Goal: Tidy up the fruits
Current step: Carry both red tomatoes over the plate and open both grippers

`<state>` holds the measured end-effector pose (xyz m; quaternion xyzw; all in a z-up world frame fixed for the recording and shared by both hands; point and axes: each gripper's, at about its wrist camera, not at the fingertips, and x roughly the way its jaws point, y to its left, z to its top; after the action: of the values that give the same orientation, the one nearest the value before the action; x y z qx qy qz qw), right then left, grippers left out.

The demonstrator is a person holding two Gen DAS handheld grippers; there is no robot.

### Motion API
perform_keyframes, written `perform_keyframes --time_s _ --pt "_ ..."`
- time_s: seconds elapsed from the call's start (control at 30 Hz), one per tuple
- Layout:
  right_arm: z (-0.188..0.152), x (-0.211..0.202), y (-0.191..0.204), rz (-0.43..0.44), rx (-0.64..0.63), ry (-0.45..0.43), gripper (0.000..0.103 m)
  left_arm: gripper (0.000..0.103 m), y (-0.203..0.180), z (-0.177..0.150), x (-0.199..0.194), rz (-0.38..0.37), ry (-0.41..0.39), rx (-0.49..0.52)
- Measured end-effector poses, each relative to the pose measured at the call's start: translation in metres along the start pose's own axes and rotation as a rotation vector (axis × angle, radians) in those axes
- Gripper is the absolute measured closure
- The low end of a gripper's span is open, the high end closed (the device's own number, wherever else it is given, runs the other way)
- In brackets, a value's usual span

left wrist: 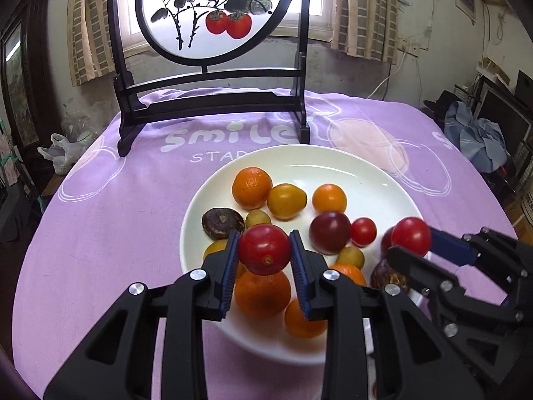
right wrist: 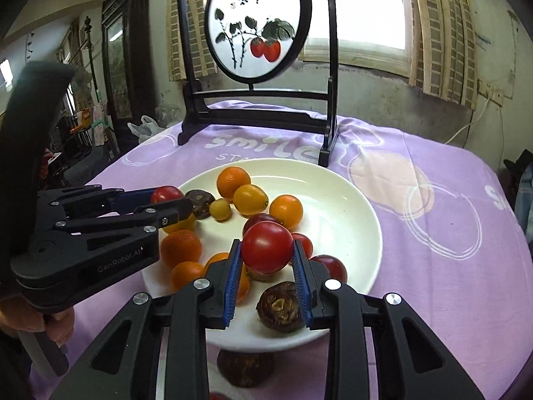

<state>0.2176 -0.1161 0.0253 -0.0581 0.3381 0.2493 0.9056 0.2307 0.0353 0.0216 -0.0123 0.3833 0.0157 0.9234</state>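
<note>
1. Lilac cloth [left wrist: 110, 220] printed with "smile" covers the bench, and a dark wooden stand with a round painted screen [left wrist: 213, 13] rises at its far side before a curtained window.
2. Near the front of the cloth sits a white plate [left wrist: 349, 166] holding a loose mix of fruit: orange citrus, yellow-orange ovals, small red and dark purple tomatoes, and brown rough-skinned pieces. One more brown piece [right wrist: 246, 368] lies on the cloth just beside the plate's near rim.
3. My left gripper [left wrist: 265, 250] has its jaws narrowed onto a red tomato [left wrist: 265, 249], held above the fruit at the plate's near-left part.
4. My right gripper [right wrist: 266, 250] likewise pinches a second red tomato [right wrist: 267, 246] over the plate's near-right part; its blue pads [right wrist: 233, 276] touch both flanks.
5. Both tomatoes look glossy, smooth and round, so they may slip or bruise if squeezed harder.
6. Judged from this, the step in hand is carrying the two tomatoes; whether onto or off the plate I cannot tell.
7. Next, each needs a free spot, a gentle lowering, and jaws eased apart without nudging neighbours.
</note>
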Motion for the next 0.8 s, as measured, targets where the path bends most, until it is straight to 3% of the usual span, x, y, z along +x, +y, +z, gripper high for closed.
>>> perform_keyframes --time_s 0.03,0.1,0.4,0.53,0.8 --pt "-0.001 0.003 -0.001 0.002 0.009 -0.003 0.063 0.057 0.0 0.001 0.003 -0.003 0.0 -0.007" --pt "-0.004 0.006 -0.005 0.016 0.028 -0.002 0.057 0.046 0.001 0.001 0.004 0.012 -0.018 -0.024" --pt "-0.019 -0.013 -0.022 0.02 0.061 0.002 0.057 0.042 0.007 -0.012 -0.01 0.007 -0.022 -0.069" --pt "-0.028 -0.026 -0.032 0.004 0.086 -0.007 0.05 0.039 0.012 -0.021 -0.024 -0.007 -0.03 -0.084" --pt "-0.059 -0.04 -0.032 0.002 0.082 0.048 0.047 0.032 0.014 -0.051 -0.046 -0.037 -0.018 -0.117"
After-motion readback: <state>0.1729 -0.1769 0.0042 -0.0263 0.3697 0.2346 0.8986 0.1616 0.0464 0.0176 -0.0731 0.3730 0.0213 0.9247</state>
